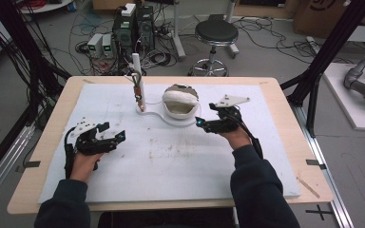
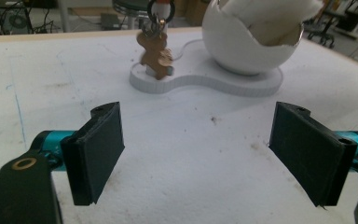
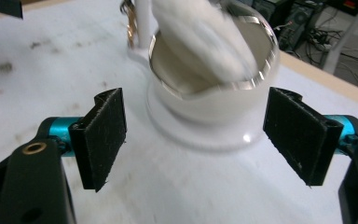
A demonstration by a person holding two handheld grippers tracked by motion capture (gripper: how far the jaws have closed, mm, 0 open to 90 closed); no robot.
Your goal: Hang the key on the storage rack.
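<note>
A white egg-shaped bowl (image 1: 179, 102) stands on a flat white base (image 1: 171, 119) at the back middle of the mat, with a white crumpled wad (image 3: 200, 37) inside it. On the same base a white post (image 1: 136, 71) carries a small brown charm (image 2: 154, 53). My left gripper (image 1: 113, 131) rests at the left of the mat, open, nothing between its jaws; its own view (image 2: 200, 154) looks toward the bowl (image 2: 242, 42). My right gripper (image 1: 205, 115) sits just right of the bowl, open and empty, its jaws (image 3: 198, 140) framing the bowl (image 3: 209, 109) without touching it.
A white foam mat (image 1: 171, 161) covers most of the wooden table (image 1: 52, 123). Beyond the far edge are a black stool (image 1: 215, 33), computer cases (image 1: 133, 28) and cables on the floor. Black frame posts (image 1: 328, 52) stand at the right.
</note>
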